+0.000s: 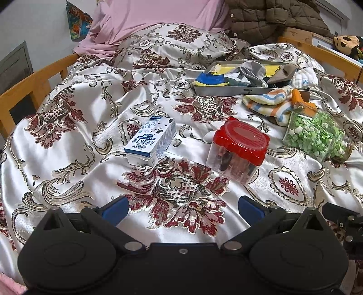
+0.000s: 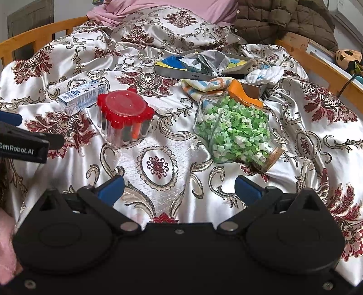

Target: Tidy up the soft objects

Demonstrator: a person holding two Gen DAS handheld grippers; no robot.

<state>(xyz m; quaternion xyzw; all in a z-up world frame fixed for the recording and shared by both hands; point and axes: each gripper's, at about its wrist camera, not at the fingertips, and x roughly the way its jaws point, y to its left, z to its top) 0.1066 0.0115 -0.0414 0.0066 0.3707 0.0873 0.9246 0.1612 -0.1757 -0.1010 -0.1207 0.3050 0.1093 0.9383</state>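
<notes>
A striped towel (image 1: 270, 103) (image 2: 204, 87) lies crumpled on the bedspread just in front of a grey tray (image 1: 226, 90) (image 2: 172, 71). The tray holds folded cloths, yellow, blue and grey, and a white cloth (image 1: 304, 77) (image 2: 265, 74) hangs over its right end. My left gripper (image 1: 182, 210) hovers open over the bedspread, well short of the red-lidded jar. My right gripper (image 2: 179, 188) is open too, low over the bedspread in front of the jar of green pieces. Nothing sits between either pair of blue fingers.
A milk carton (image 1: 150, 140) (image 2: 82, 97), a red-lidded plastic jar (image 1: 238, 147) (image 2: 124, 115) and a tipped glass jar of green paper pieces (image 1: 315, 133) (image 2: 236, 131) lie on the patterned bedspread. Wooden bed rails (image 1: 29, 86) (image 2: 317, 65) run along both sides. A pillow and a brown jacket (image 1: 272, 18) are at the head.
</notes>
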